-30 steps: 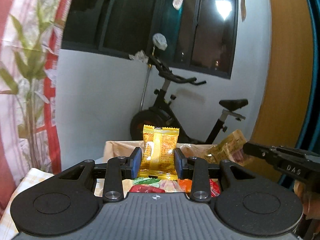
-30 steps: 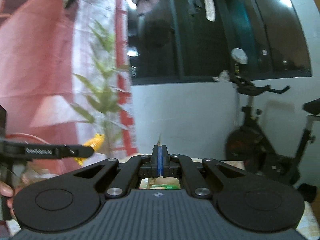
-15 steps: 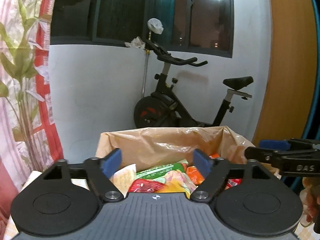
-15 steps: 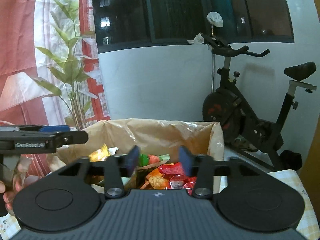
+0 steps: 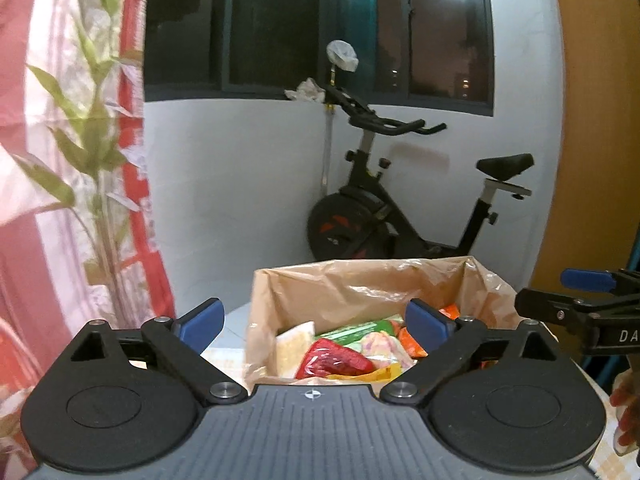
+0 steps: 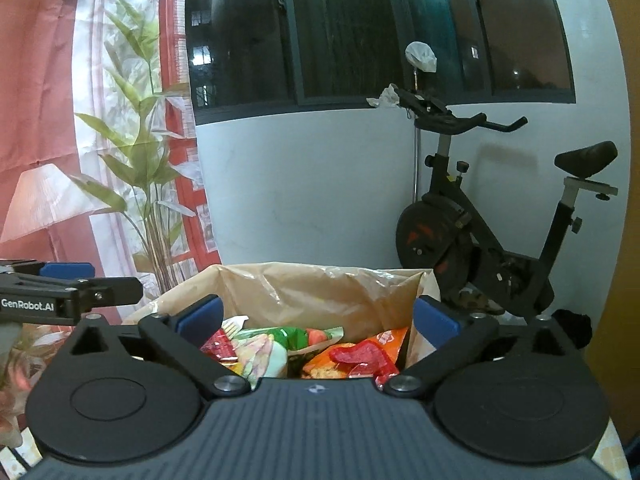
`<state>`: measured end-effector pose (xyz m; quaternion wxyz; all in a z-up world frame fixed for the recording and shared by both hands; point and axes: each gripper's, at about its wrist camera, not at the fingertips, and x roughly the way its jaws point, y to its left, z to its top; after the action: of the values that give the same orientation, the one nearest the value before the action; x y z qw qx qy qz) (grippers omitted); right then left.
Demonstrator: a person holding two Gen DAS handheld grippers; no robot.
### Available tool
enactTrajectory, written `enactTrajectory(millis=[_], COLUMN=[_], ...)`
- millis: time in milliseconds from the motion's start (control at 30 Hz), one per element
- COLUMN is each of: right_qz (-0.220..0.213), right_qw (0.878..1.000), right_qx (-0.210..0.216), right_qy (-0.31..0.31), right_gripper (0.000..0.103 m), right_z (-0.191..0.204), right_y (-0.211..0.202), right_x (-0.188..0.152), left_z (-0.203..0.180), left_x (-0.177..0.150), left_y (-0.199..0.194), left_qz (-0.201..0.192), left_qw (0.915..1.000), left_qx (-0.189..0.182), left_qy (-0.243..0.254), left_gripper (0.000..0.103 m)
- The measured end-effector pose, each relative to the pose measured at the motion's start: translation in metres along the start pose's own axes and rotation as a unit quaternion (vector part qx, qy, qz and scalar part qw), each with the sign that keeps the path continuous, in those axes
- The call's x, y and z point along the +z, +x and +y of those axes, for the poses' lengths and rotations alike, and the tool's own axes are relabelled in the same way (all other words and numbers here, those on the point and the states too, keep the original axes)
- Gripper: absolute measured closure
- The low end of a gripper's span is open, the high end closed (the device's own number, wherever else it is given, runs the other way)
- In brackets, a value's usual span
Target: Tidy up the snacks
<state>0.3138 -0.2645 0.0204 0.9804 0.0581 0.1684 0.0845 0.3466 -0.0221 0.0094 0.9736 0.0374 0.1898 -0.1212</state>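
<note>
A box lined with a brown plastic bag [image 5: 360, 288] stands ahead, holding several snack packets: a red one [image 5: 332, 362], green, orange and pale ones. My left gripper [image 5: 316, 320] is open and empty, just above and in front of the box. My right gripper [image 6: 318, 314] is open and empty over the same lined box [image 6: 320, 292], above its snack packets [image 6: 352, 356]. The right gripper shows at the right edge of the left wrist view [image 5: 576, 312]. The left gripper shows at the left edge of the right wrist view [image 6: 68, 292].
An exercise bike [image 5: 400, 216] stands behind the box against a white wall under a dark window. A red and white curtain with a plant print [image 5: 72, 160] hangs at the left. A checked tablecloth [image 5: 228, 356] lies under the box.
My left gripper let go of the yellow packet and opened wide. My right gripper opened from shut. Both now hang over the box, and the packets lie in it.
</note>
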Motion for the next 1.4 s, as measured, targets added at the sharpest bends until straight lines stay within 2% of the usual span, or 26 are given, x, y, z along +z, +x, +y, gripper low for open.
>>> enactTrajectory(millis=[233,400,733,1400], right_qz=[0.006,0.010,0.002,0.006], right_qw=[1.000,1.000,1.000,1.000], right_qx=[0.004,0.005,0.013,0.009], right_qy=[-0.004,-0.003,0.006,0.002], right_gripper=[0.000,0.000,0.000,0.000], right_z=[0.011,0.019,0.040,0.047], right_y=[-0.016,-0.032,-0.069,-0.084], right_x=[0.002,0.000,-0.002,-0.002], left_z=[0.006,0.009,0.015,0.014], left_x=[0.004,0.000,-0.008,-0.008], left_y=[-0.031,-0.051,-0.087,-0.105], left_qz=[-0.016,-0.011,-0.015,-0.027], left_qw=[0.9995,0.9979,0.9950,0.9947], left_qx=[0.019,0.045,0.090,0.094], left_qy=[-0.018,-0.045,-0.041,-0.033], left_gripper=[0.005,0.005,0.005,0.005])
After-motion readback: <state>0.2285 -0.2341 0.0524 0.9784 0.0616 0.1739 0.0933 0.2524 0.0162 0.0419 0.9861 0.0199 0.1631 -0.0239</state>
